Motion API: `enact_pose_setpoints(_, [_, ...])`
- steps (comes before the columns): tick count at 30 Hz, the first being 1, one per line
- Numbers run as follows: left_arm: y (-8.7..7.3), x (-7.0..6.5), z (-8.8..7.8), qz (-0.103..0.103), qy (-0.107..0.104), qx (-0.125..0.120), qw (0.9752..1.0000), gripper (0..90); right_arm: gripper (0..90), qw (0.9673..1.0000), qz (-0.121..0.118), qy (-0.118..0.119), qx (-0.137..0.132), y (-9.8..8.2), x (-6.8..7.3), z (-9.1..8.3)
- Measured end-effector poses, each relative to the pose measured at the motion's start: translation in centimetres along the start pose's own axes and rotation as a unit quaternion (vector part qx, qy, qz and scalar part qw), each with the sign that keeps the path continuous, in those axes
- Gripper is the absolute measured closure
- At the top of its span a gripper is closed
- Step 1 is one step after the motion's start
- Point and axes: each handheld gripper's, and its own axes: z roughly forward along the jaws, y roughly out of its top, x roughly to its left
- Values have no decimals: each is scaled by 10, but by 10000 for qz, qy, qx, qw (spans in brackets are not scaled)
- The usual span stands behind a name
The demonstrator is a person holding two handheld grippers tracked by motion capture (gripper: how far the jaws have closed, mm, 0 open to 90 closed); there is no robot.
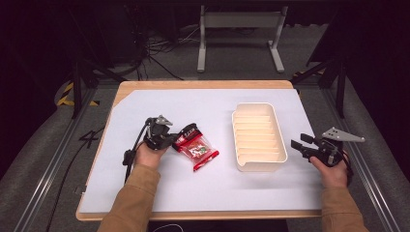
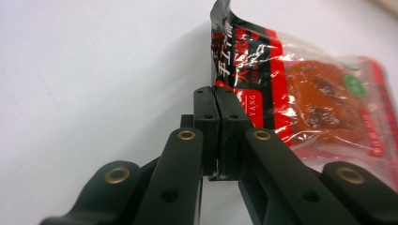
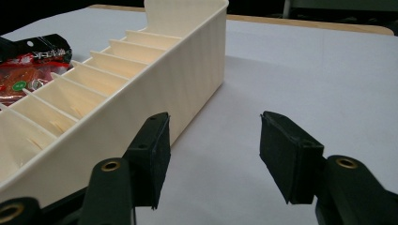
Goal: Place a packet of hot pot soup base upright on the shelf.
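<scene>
The left gripper pinches the snack packet's black edge, likely to lift it toward the tray at three o'clock; the right gripper waits spread beside it.

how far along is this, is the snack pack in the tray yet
Not yet. Done: the left gripper has shut on the edge of the snack pack. In hand: the pack is beside the tray, on the white sheet. Left: likely moving it into the tray's empty slots. The right gripper waits open by the tray.
</scene>
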Motion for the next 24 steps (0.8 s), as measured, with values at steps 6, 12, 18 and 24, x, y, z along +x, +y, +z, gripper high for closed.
enact_pose_setpoints(6, [5, 2, -20, -119, -486, -309, 9983, 890, 427, 10000, 58, 30, -23, 0, -2, -1])
enact_pose_setpoints(12, [16, -4, -41, -36, -1008, -530, 9935, 892, 427, 10000, 47, 57, -10, 0, -2, 0])
enact_pose_setpoints(18, [25, -17, -62, 247, -1166, -725, 9902, 893, 427, 10000, 36, 81, 11, 0, -1, 1])
enact_pose_setpoints(24, [32, -31, -76, 714, -1303, -731, 9862, 892, 425, 9999, 45, 100, 13, 0, -1, 1])
